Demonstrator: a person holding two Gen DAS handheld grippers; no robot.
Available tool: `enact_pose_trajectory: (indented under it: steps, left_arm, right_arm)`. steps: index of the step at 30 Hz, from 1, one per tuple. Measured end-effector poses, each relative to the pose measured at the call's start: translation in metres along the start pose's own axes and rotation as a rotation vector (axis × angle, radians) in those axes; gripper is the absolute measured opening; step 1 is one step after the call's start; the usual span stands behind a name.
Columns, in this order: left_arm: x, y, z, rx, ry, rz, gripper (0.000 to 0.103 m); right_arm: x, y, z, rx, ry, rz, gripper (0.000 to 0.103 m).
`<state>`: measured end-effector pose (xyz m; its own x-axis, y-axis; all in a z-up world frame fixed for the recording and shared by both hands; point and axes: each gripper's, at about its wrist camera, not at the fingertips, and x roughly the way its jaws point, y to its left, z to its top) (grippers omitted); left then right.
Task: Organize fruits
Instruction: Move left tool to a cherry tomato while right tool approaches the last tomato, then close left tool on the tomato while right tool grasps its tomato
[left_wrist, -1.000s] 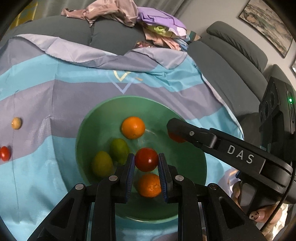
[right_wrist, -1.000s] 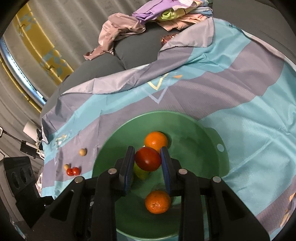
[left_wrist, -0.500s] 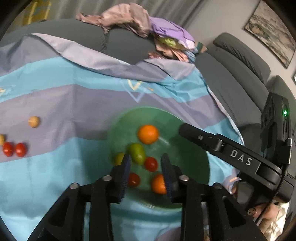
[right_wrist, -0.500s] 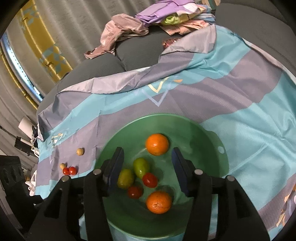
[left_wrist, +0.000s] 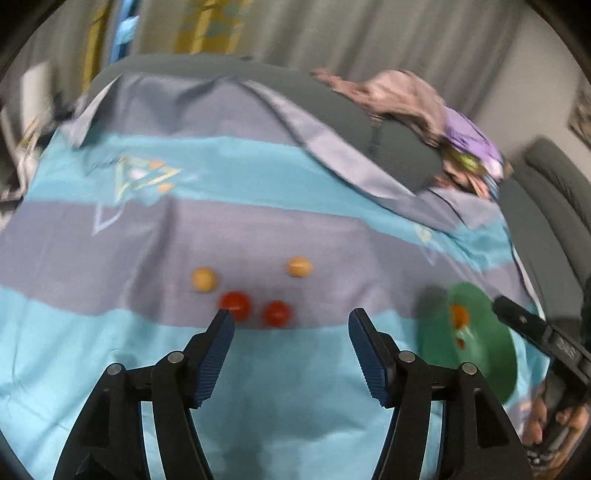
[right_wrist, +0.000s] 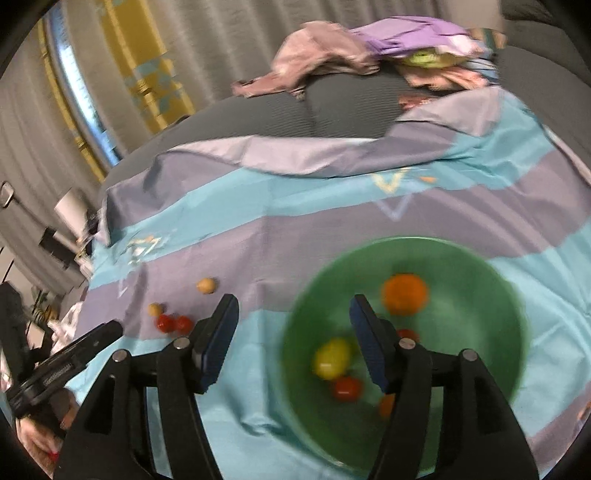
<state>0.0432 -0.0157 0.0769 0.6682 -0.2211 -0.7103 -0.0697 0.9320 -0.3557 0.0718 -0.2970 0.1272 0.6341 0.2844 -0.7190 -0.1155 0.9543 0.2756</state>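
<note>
A grey sofa (right_wrist: 354, 99) is seen covered by a striped blue and purple cloth (left_wrist: 295, 229), with a heap of crumpled clothes (right_wrist: 369, 51) lying along its far edge, toward the far right corner. On the cloth, at the right side near the sofa's near edge, a green bowl (right_wrist: 491, 280) is set; in the left wrist view the same green bowl (left_wrist: 491, 354) appears at the right border, much blurred. Inside the bowl an orange (right_wrist: 404, 293), a yellow-green fruit (right_wrist: 331, 357) and a red tomato (right_wrist: 347, 388) are made out, with further fruit partly hidden behind a claw finger. The left claw (left_wrist: 291, 325) is held with its jaws well apart and nothing between the pads; the jaws have just been opening. The right claw (right_wrist: 293, 314) is likewise held about half open and empty, its jaws having just been opening, with its right finger over the bowl's left part and its left finger over bare cloth. Left of the bowl, toward the sofa's left edge, four small fruits are left lying on the purple stripe: two red tomatoes (left_wrist: 256, 308) close together, just beyond the left claw's left fingertip, a tan round fruit (left_wrist: 204, 279) near them on the left, and a second tan fruit (left_wrist: 299, 266) farther back, apart from the rest.
</note>
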Motion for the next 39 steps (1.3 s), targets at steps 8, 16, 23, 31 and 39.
enact_pose_trajectory:
  steps: [8,16,23,31,39]
  left_arm:
    - [0.046,0.052,0.008,-0.132,0.078,-0.025,0.063]
    - [0.080,0.067,0.011,-0.244,0.157,-0.108,0.054]
    - [0.090,0.069,0.009,-0.271,0.191,-0.126,0.041]
    - [0.092,0.074,0.009,-0.299,0.175,-0.137,0.037]
    - [0.094,0.071,0.006,-0.290,0.171,-0.142,0.032]
  right_arm:
    - [0.080,0.066,0.004,-0.092,0.183,0.149,0.061]
    - [0.154,0.105,-0.011,-0.193,0.346,0.192,0.038]
    - [0.172,0.112,-0.016,-0.197,0.364,0.247,0.034]
    - [0.177,0.117,-0.021,-0.243,0.365,0.213,0.033]
    - [0.183,0.128,-0.032,-0.319,0.345,0.175,0.028]
